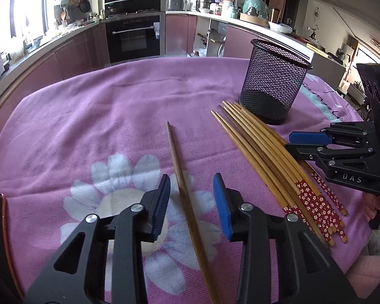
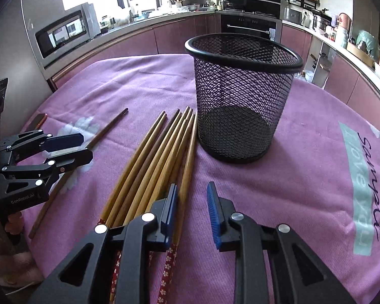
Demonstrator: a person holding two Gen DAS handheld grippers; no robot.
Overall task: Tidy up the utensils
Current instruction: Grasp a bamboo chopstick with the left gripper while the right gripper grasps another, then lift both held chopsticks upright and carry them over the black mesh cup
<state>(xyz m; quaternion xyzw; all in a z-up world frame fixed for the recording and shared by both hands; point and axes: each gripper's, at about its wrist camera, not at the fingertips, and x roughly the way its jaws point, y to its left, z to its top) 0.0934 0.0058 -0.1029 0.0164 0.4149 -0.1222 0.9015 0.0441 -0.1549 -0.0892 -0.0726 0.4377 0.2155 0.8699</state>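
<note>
A single dark wooden chopstick (image 1: pixel 182 190) lies on the pink cloth between the open jaws of my left gripper (image 1: pixel 191 201), not clamped; it also shows in the right wrist view (image 2: pixel 106 129). A bundle of several bamboo chopsticks (image 1: pixel 263 152) with red flowered ends lies beside an empty black mesh cup (image 1: pixel 273 83). In the right wrist view my right gripper (image 2: pixel 193 211) is open, its left finger over the bundle (image 2: pixel 154 162), the mesh cup (image 2: pixel 240 96) standing just ahead. The right gripper (image 1: pixel 301 143) shows from the side in the left wrist view.
The table wears a pink cloth (image 1: pixel 101 116) with a white flower print and lettering (image 2: pixel 364 182). A phone-like object (image 2: pixel 38 121) lies at the table's left edge. Kitchen counters, an oven (image 1: pixel 133 38) and a microwave (image 2: pixel 65 33) stand beyond.
</note>
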